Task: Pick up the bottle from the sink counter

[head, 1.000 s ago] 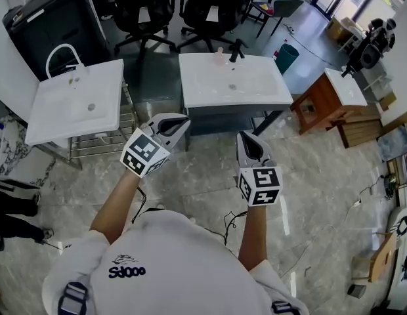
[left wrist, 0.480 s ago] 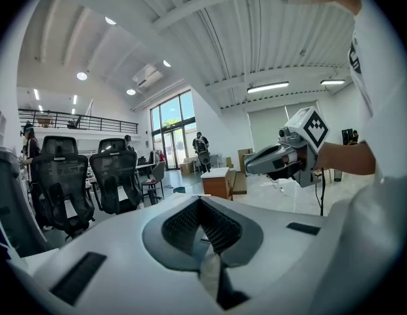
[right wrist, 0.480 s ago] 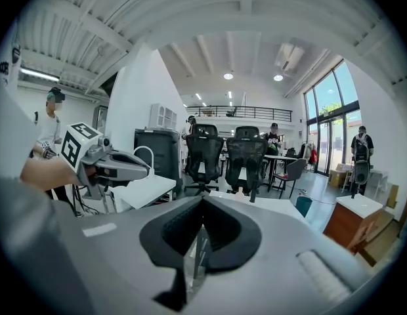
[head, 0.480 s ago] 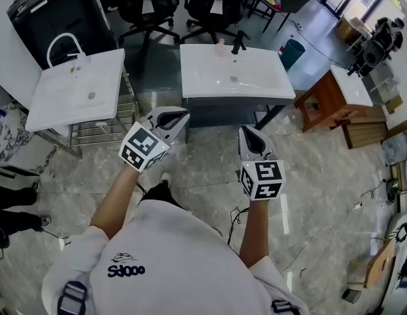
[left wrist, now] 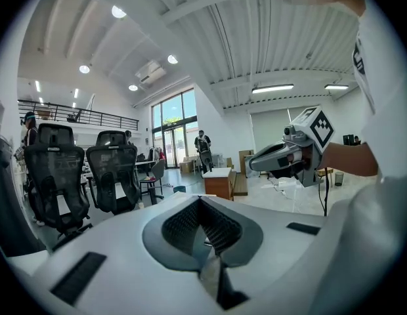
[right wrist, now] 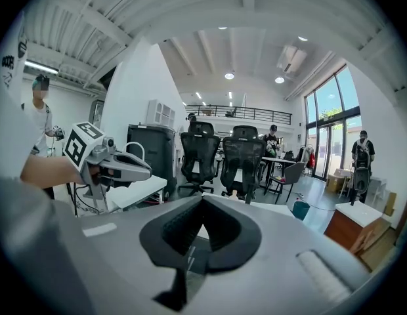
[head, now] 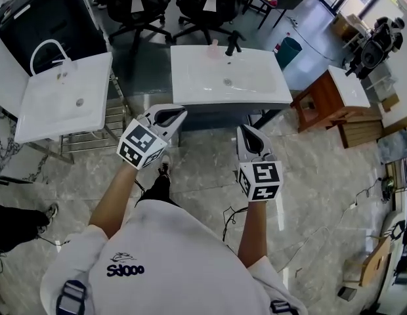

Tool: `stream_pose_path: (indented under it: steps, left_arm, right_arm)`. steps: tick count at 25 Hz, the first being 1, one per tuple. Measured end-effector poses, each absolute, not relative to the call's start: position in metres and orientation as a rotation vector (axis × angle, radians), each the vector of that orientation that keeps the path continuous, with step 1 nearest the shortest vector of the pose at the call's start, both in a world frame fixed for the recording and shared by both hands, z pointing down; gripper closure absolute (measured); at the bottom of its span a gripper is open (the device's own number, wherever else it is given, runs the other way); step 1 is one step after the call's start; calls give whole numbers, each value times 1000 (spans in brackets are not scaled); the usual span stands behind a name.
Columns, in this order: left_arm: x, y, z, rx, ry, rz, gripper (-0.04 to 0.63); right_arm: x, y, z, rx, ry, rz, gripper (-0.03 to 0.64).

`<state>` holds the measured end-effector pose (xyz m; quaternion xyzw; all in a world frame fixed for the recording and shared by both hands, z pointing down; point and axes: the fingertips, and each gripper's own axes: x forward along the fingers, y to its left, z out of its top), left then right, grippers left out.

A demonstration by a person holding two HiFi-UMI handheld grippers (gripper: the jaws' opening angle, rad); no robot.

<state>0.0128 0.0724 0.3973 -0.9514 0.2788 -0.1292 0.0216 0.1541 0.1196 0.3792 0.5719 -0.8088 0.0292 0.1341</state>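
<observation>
The bottle (head: 214, 45) stands at the surface's (head: 190, 90) far edge beside the tap (head: 234, 42), well ahead, between the left hand-held gripper (head: 179, 115) and right hand-held gripper (head: 244, 134); both are closed, empty.

The bottle (head: 214, 46) (pale speck) looks too small for detail

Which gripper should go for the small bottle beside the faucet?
Left, marginally: the left gripper sits nearer the sink, and the black faucet crowds the bottle on the right gripper's side.
</observation>
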Motion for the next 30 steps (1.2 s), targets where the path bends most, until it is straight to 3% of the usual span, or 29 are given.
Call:
stream_pose_path:
  steps: [10, 30]
  left_arm:
    - [18, -39, 408, -3010, 831, -389, 597]
    - [29, -189, 431, -3091, 683, -422, 595]
  right_arm:
    - [162, 16, 372, 1725, -2307, -35, 606]
    - [160, -152, 392, 1806, -2209, 104, 609]
